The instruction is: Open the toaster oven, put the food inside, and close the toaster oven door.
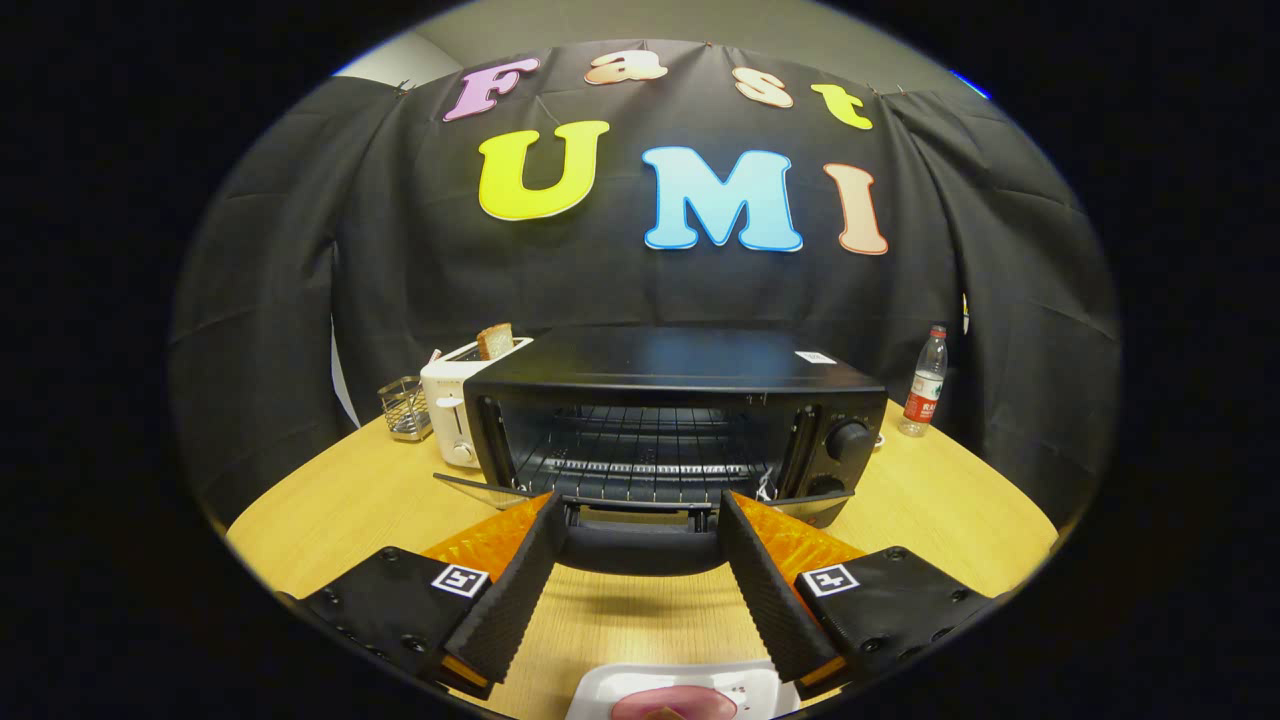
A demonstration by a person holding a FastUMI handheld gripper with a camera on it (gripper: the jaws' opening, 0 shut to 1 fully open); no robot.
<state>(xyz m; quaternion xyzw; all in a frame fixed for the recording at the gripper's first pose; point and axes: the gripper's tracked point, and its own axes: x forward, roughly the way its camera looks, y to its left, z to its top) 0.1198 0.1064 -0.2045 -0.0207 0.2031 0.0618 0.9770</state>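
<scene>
Gripper (640,515) points level at the toaster oven (675,420) on the wooden table (330,510), fingers spread wide, flanking the handle (640,550) of the lowered door without seeming to touch it. Below the fingers sits a white plate (610,685) with what may be pink food (675,703).

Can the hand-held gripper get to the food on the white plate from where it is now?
Probably yes. The hand-held gripper is open at the lowered toaster oven door handle. The food lies on the white plate on the table, nearer than the fingertips, with nothing on top; it must pull back and dip down.
</scene>
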